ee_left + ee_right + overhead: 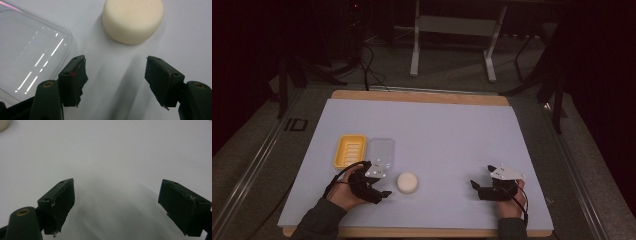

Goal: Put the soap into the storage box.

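High view: the left gripper point(384, 193), jaws apart and holding nothing, sits just beside the round cream soap point(407, 182). The right gripper point(473, 185) also gapes empty. The yellow dish point(349, 151) and clear lid point(380, 150) seemingly carry no legible writing.

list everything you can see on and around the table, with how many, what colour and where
soap bar: one, cream, round, on the mat near the front, just ahead of the left gripper
soap dish: one, yellow, ridged, left part of the mat
clear lid: one, see-through, right beside the soap dish
mat: one, pale lavender, covers most of the table
table: one, wooden edge showing at the back and front
metal frame: one, light grey, on the floor behind the table
left gripper: one, black, front left, jaws apart with nothing between them
right gripper: one, black with a grey plate, front right, jaws apart over bare mat
hands: two, dark sleeves, at the bottom edge
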`<state>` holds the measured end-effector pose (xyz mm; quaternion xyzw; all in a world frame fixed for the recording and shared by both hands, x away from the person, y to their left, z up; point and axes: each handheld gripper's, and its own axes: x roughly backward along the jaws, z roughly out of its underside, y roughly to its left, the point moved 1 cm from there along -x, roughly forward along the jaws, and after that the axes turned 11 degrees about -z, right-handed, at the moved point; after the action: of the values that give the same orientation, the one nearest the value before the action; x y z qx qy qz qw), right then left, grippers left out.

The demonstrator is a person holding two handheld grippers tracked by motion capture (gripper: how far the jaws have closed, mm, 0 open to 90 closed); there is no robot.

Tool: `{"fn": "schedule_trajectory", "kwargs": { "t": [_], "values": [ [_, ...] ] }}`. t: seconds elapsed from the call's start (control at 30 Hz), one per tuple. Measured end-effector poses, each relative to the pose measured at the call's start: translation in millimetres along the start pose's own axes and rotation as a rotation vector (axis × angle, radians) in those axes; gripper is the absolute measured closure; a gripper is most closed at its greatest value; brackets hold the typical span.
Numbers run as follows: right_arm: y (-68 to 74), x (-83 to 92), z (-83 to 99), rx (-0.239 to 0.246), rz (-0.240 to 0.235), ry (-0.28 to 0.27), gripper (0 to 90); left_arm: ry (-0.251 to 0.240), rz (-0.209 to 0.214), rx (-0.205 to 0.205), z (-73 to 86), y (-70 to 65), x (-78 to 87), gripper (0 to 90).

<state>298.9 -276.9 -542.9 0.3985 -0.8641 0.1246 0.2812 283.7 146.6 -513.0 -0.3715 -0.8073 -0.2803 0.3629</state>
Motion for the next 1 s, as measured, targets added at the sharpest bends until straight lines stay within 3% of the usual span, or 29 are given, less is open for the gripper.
{"fn": "schedule_trajectory", "kwargs": {
  "t": [0.17,1.0],
  "values": [
    [0.8,0.5,0.1,0.006,0.003,-0.004,13.7,0.033,-0.01,-0.019,-4.9,0.9,-1.3,33.1],
    [0.6,1.5,0.3,0.001,-0.001,-0.01,13.8,0.089,0.063,-0.14,-30.6,-0.7,-2.1,31.3]
  ]
}}
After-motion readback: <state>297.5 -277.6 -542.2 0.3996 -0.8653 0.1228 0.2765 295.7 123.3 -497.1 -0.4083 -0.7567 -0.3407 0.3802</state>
